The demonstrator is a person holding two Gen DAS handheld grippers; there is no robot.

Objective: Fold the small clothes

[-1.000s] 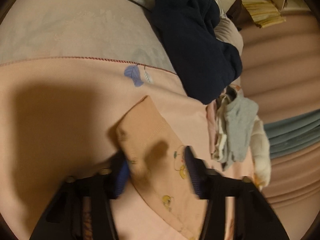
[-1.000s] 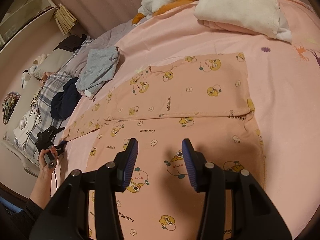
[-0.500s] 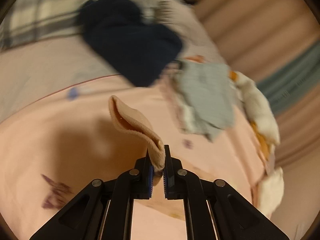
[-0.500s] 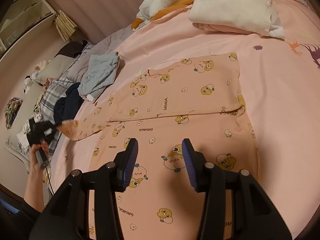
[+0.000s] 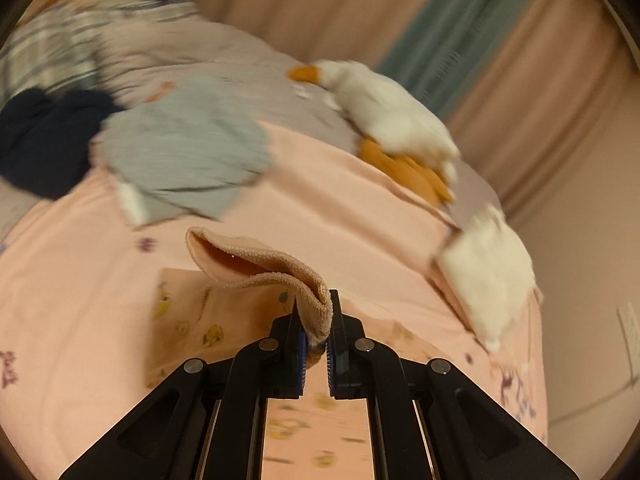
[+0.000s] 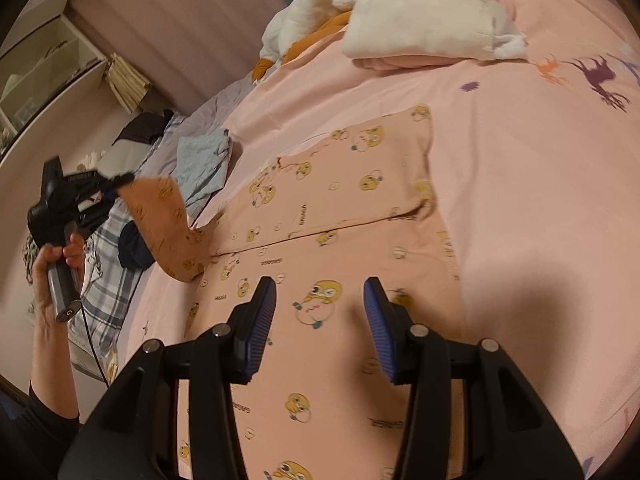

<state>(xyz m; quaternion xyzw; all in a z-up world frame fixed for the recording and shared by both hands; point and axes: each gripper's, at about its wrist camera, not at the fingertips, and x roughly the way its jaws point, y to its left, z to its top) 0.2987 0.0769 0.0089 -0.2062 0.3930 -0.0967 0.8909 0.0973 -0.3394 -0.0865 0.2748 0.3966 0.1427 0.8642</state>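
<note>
Garment: pink chick-print top (image 6: 352,216) lies flat on the pink bed (image 6: 540,200), body spread out, one sleeve (image 6: 168,220) lifted off the sheet.
Left claw (image 5: 316,334): pinching the sleeve cuff (image 5: 280,268).
Right claw (image 6: 320,316): spread, empty, hovering over the lower body of the top.
Step, judged: carry the sleeve across the body and lay it flat with the cuff edge straight; the free claw could pin the shoulder.
Containers: none holding clothes; grey garment (image 6: 204,164) and white pile (image 6: 424,16) lie loose on the bed.

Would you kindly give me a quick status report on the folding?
Left gripper shut on sleeve cuff, lifted off bed. Right gripper open over pyjama top. Nothing in the way.
</note>
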